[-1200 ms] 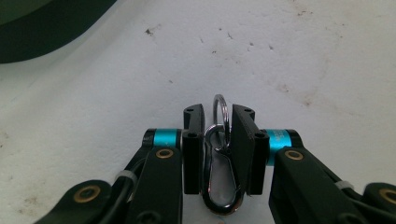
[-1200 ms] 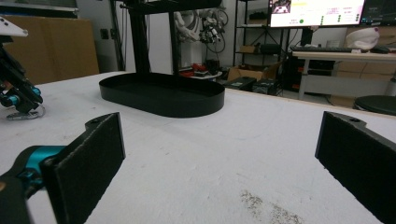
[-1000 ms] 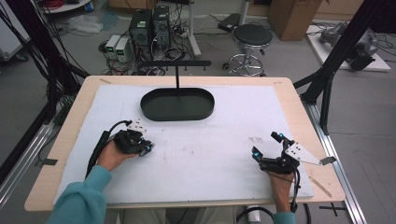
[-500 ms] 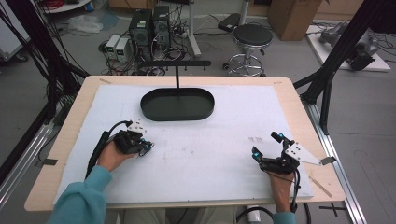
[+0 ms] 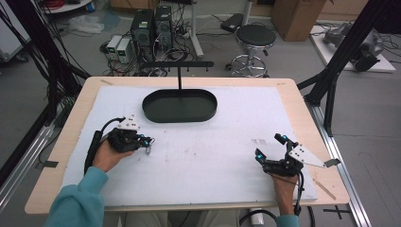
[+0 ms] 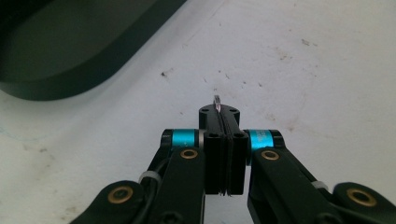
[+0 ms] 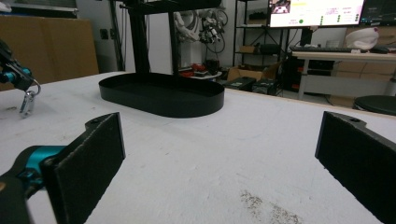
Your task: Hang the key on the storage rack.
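Note:
My left gripper rests at the left of the white mat, shut on a small thin metal piece whose edge sticks out between the closed jaws. In the right gripper view this metal piece hangs from a ring below the left gripper. My right gripper sits low over the mat at the right, held by a hand, with its jaws wide apart and nothing between them. A black oval tray with a post and crossbar stands at the back middle, and I see nothing lying in it.
The white mat covers a wooden table. The tray's wall lies close to the upper left of my left gripper. A stool and computers stand on the floor beyond the table.

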Available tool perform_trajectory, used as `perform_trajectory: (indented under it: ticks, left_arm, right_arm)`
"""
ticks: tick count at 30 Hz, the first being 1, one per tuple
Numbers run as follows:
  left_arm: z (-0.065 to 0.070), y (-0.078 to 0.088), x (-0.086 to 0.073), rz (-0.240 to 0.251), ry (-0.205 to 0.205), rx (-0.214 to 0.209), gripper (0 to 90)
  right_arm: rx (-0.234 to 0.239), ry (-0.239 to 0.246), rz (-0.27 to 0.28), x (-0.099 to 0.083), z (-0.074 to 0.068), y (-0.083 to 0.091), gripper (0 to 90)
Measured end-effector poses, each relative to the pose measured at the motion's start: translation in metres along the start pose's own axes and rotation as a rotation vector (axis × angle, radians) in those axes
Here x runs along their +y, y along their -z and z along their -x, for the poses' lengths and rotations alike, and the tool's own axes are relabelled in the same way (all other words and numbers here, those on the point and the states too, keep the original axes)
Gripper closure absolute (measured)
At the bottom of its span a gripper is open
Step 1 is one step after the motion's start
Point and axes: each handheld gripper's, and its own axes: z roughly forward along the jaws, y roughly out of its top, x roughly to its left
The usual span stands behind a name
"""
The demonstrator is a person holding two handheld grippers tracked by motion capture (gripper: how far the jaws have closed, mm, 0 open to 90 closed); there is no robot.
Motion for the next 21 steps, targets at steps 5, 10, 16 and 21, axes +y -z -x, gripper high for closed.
perform_trajectory:
  ticks: [5, 10, 16, 21]
  left_arm:
    - [-0.004, 0.01, 0.006, 0.087, 0.012, -0.037, 88.5]
    - [-0.013, 0.018, 0.011, 0.15, 0.043, -0.047, 88.5]
    - [-0.022, 0.026, 0.022, 0.174, 0.034, -0.023, 88.5]
    - [-0.03, 0.03, 0.034, 0.178, 0.01, -0.023, 88.5]
  right_arm:
    - [0.0, 0.0, 0.001, 0.0, 0.0, 0.0, 0.7]
    - [0.0, -0.003, 0.002, 0.0, 0.0, 0.0, 0.7]
    - [0.0, -0.005, 0.001, 0.0, 0.0, 0.0, 0.7]
    - [-0.002, 0.0, 0.003, 0.0, 0.0, 0.0, 0.7]
